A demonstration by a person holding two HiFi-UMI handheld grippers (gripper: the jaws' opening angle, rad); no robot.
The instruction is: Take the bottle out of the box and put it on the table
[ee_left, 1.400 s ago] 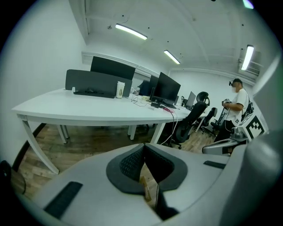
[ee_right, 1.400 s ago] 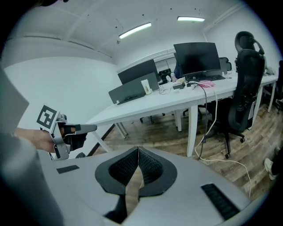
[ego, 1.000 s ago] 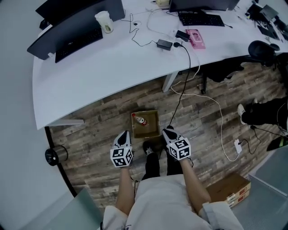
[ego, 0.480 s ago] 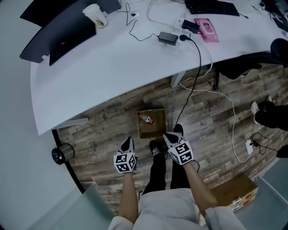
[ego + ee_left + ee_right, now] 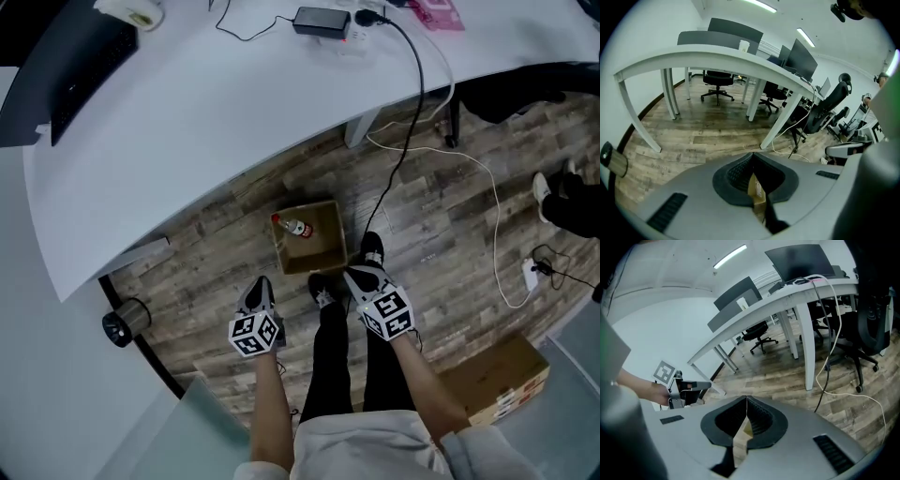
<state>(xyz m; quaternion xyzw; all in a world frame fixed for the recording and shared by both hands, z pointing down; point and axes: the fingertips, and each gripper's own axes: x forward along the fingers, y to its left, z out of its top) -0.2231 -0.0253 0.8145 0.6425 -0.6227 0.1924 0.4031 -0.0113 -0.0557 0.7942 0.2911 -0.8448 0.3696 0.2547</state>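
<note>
Before my feet, the small red-capped bottle [image 5: 296, 227] lies on its side inside the open cardboard box [image 5: 325, 257] on the floor.

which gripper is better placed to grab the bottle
Left, narrowly: the bottle lies at the box's left side, nearer the left gripper; the right gripper sits by its right corner.

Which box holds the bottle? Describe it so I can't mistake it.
Start at the curved white desk and drop to the wooden floor below its front edge, just ahead of the person's shoes. The small cardboard box there is open-topped, with a bottle marked in red lying inside; the other cardboard box, at the lower right, is closed.
</note>
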